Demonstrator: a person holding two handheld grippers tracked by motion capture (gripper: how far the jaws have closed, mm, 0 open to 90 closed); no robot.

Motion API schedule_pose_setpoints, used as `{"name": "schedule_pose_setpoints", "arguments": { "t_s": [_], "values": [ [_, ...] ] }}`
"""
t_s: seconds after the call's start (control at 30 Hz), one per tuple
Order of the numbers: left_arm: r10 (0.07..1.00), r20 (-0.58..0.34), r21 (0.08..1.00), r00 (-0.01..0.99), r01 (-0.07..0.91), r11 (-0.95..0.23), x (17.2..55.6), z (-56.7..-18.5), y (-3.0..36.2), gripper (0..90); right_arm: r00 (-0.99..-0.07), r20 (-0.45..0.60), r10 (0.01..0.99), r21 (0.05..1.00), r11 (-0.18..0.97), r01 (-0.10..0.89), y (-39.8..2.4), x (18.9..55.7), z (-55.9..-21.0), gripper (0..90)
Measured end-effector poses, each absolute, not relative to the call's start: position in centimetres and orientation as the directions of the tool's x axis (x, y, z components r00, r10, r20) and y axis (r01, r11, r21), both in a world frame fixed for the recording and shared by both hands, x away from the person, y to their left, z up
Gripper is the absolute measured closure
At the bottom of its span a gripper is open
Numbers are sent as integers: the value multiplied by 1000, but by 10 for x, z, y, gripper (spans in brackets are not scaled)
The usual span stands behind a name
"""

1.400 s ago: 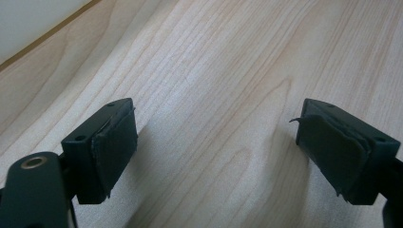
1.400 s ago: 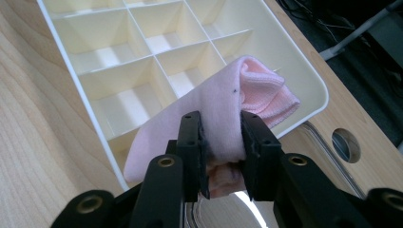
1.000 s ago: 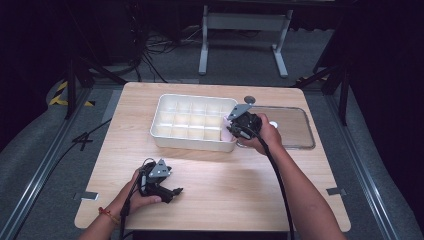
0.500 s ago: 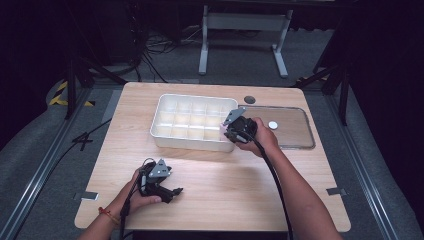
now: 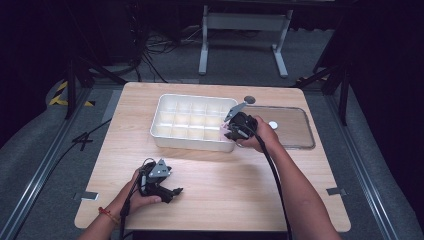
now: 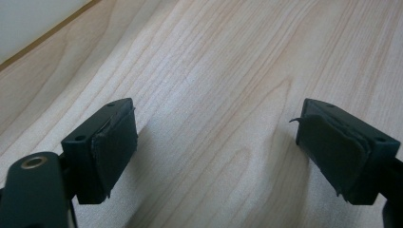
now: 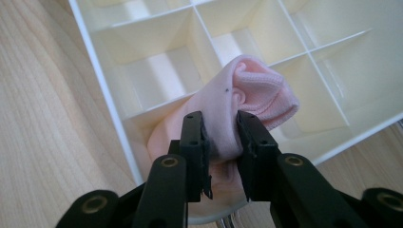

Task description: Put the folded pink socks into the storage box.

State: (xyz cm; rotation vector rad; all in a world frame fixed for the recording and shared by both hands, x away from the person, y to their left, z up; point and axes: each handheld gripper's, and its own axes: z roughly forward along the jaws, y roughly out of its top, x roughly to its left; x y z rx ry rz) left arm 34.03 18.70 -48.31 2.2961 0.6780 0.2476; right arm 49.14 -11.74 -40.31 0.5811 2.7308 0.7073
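Observation:
A white tray (image 5: 192,145) divided into several compartments stands in the middle of the wooden table. My right gripper (image 5: 232,131) hangs over its near right corner, shut on a rolled pink sock (image 7: 259,92). Its jaws have just been closing further on the fabric. In the right gripper view, the right gripper (image 7: 222,142) pinches the sock's lower part, and the roll bulges over a corner compartment of the tray (image 7: 107,99). My left gripper (image 5: 174,192) rests at the table's front left, open. The left gripper view has the left gripper (image 6: 216,147) with bare wood between its pads.
A clear flat lid (image 5: 297,135) lies to the right of the tray with a small white disc (image 5: 272,124) on it. A dark round knob (image 5: 249,99) sits behind it. A metal stand and cables are on the floor beyond the table.
The right hand has shifted slightly left and nearer, onto the tray's right front corner, with the pink sock still in its jaws. The left hand has not moved.

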Motion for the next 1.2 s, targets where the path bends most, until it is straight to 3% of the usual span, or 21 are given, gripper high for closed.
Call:
{"name": "schedule_pose_setpoints", "arguments": {
  "t_s": [0.63, 0.83, 1.2],
  "values": [
    [533, -19, 689, 846, 397, -606, 341, -483, 186, 135, -917, -119, 382, 375, 872, 314, -104, 506, -408, 769],
    [533, -23, 692, 846, 398, -602, 341, -484, 185, 134, -922, -90, 376, 294, 895, 336, -96, 512, -410, 772],
    [529, -15, 690, 848, 392, -609, 341, -483, 185, 134, -916, -37, 399, 259, 889, 376, -94, 520, -420, 778]
  ]
}}
